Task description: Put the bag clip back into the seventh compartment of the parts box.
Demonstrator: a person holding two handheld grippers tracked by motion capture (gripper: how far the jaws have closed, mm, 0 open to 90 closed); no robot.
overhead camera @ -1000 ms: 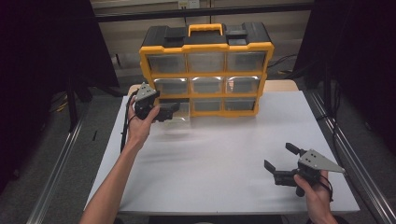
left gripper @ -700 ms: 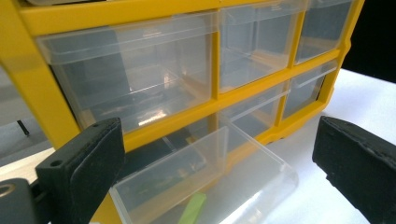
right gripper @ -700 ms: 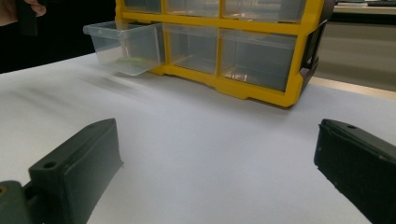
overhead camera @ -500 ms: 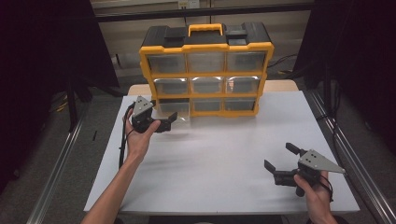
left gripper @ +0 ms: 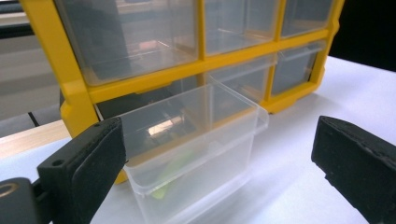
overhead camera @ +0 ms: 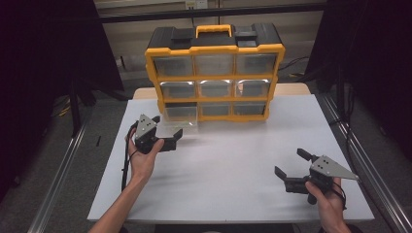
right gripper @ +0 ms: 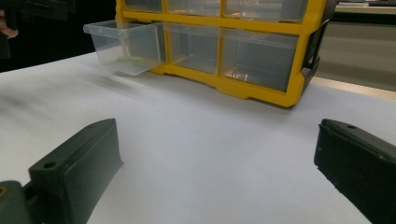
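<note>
My left gripper (overhead camera: 165,132) and right gripper (overhead camera: 290,168) are black, each topped with a grey three-cornered plate dotted with small screws. Close up, the jaws are thick matte black blocks with a round hole near the base. A black cable trails from the left one. My forearms are unsleeved.

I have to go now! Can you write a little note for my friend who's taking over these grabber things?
Left gripper: open, holding nothing, right in front of the clear drawer.
Right gripper: open, holding nothing, low over the white table, near its right front corner.
Done: the bottom-left drawer of the yellow organizer is pulled out; something green lies inside.
Left: probably taking that green thing out.
</note>
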